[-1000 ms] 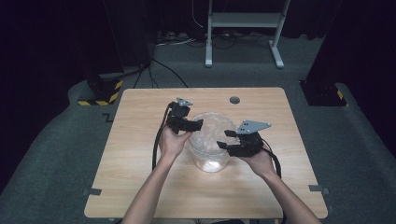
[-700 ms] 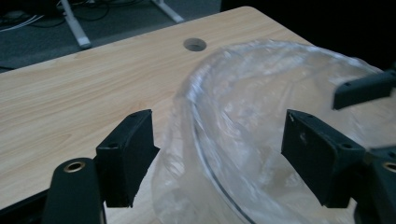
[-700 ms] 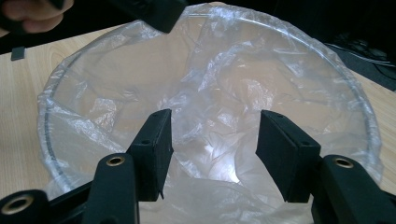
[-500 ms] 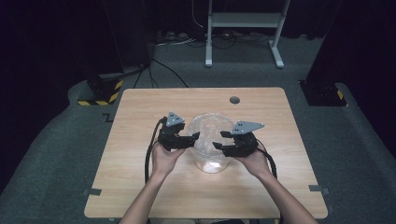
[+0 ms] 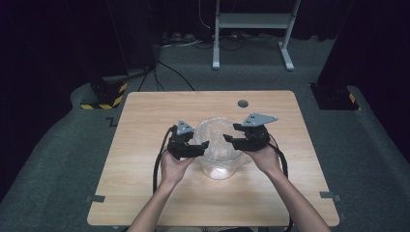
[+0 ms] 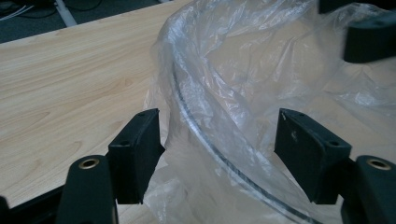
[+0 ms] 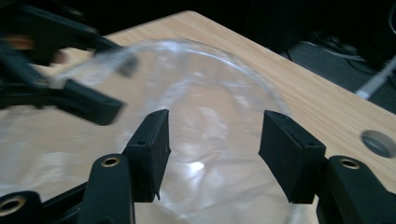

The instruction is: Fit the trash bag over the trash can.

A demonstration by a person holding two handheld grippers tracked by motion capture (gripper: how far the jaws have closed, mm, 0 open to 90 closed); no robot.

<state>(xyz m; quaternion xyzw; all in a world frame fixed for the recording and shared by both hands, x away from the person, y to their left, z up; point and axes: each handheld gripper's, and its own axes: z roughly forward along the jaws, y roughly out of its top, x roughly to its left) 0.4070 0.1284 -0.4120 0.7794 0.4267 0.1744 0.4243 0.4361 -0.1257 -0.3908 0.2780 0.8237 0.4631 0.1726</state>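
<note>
Container: a clear bowl [image 5: 220, 152], lined with a plastic bag [image 6: 243, 79], is placed mid-table [image 5: 145, 125].
Left gripper [image 6: 219, 149]: held open astride the rim, probably to pinch the film.
Right gripper [image 7: 212, 149]: held open at the opposite rim, nothing gripped.

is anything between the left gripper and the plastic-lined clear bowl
Nothing visible stands in the way. The left gripper has its jaws open astride the rim of the clear round bowl, with the thin transparent plastic liner draped over that rim. The right gripper is open at the opposite side.
</note>
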